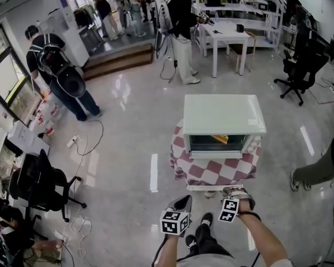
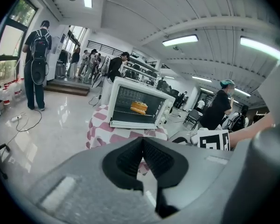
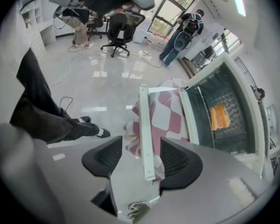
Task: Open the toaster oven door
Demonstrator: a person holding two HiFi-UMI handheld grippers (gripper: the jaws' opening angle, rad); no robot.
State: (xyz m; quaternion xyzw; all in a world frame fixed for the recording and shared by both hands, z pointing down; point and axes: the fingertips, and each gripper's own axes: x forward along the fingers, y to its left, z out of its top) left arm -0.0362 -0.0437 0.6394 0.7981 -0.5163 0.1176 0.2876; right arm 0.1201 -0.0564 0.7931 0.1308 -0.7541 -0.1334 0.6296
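Observation:
A white toaster oven (image 1: 222, 113) stands on a small table under a red-and-white checked cloth (image 1: 178, 166), with toast (image 1: 220, 139) on its rack. Its glass door lies folded down in front, so the cloth shows through it. The door's white handle bar (image 3: 144, 120) passes between the jaws of my right gripper (image 3: 141, 143), which is open, one jaw on each side and a gap to both. In the head view that gripper (image 1: 237, 192) sits at the handle (image 1: 206, 188). My left gripper (image 1: 182, 203) hangs lower left of the table, shut and empty (image 2: 141, 141), facing the oven (image 2: 137, 104).
A person with a backpack (image 1: 58, 74) stands at the left and another (image 1: 181, 32) by the white tables (image 1: 234, 35) at the back. Someone's leg (image 1: 317, 171) is close on the right. An office chair (image 1: 36, 185) and floor cables (image 1: 83, 143) are on the left.

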